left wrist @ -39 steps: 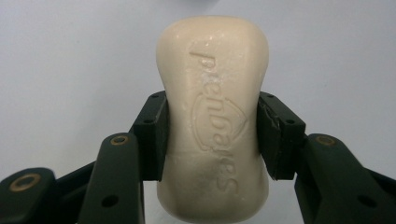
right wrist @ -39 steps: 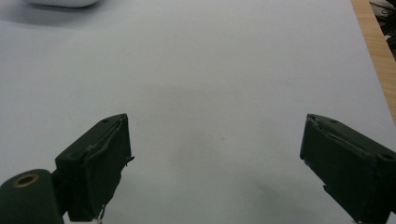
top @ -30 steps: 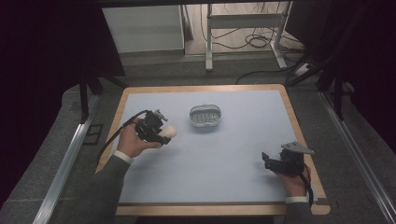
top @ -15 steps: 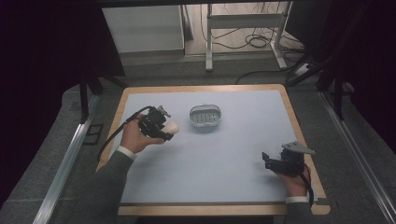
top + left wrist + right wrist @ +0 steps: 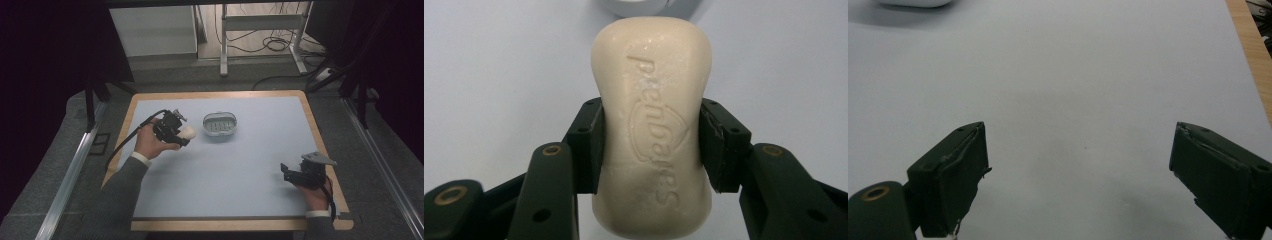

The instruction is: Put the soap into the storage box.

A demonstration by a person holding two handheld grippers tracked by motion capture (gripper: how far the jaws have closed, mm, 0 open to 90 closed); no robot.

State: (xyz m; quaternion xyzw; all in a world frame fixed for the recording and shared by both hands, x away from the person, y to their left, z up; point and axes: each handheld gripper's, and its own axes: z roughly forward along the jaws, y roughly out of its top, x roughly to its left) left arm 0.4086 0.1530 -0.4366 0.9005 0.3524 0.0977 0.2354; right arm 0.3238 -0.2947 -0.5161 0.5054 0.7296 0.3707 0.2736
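Left claw [image 5: 184,134] pinching soap [image 5: 653,125] across its middle, left-centre of high view, just left of dish [image 5: 219,125]. Right claw [image 5: 1078,175] spread wide, holding nothing, lower right over bench [image 5: 240,165], well apart from dish.

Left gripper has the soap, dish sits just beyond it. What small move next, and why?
Probably carry the soap forward over the dish. The left gripper is shut on it, just short of the dish, which looks empty; the right gripper waits open.
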